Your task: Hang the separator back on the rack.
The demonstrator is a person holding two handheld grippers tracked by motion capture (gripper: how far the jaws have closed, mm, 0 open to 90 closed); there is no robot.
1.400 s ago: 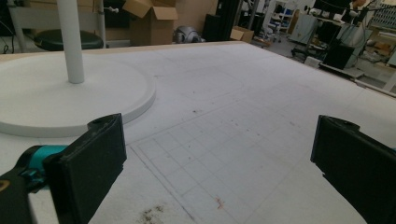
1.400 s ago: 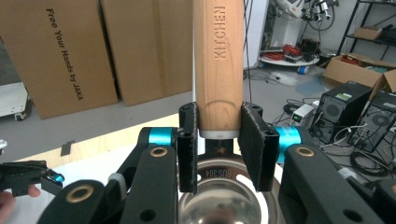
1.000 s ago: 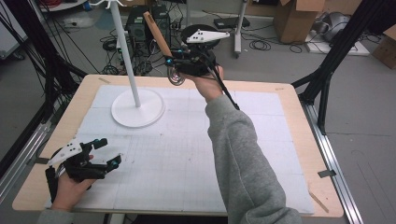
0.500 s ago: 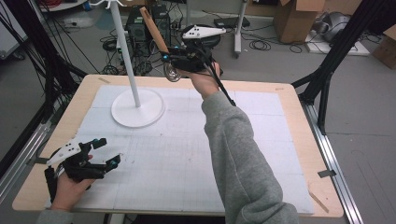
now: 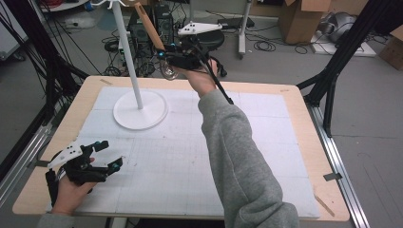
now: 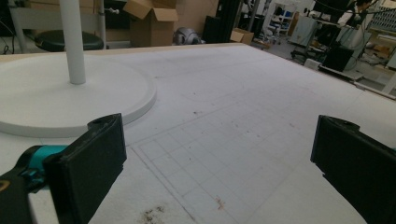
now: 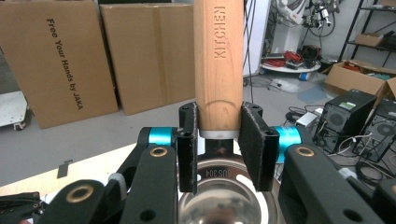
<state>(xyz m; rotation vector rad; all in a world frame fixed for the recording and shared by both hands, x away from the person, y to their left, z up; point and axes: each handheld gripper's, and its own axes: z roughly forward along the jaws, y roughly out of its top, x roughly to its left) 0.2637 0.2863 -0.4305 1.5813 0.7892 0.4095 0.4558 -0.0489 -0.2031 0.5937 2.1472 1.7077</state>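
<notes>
Upper centre: right gripper [image 5: 167, 58] pinches the wooden-handled strainer [image 7: 218, 60] aloft near the white stand [image 5: 127, 52] (hanging seemingly remains); left gripper [image 5: 102, 156] rests spread.

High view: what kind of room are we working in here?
Most likely a robotics lab or workshop: cardboard boxes and loose cables on a grey floor, computer towers nearby, and a padded worktable framed by black struts.
</notes>
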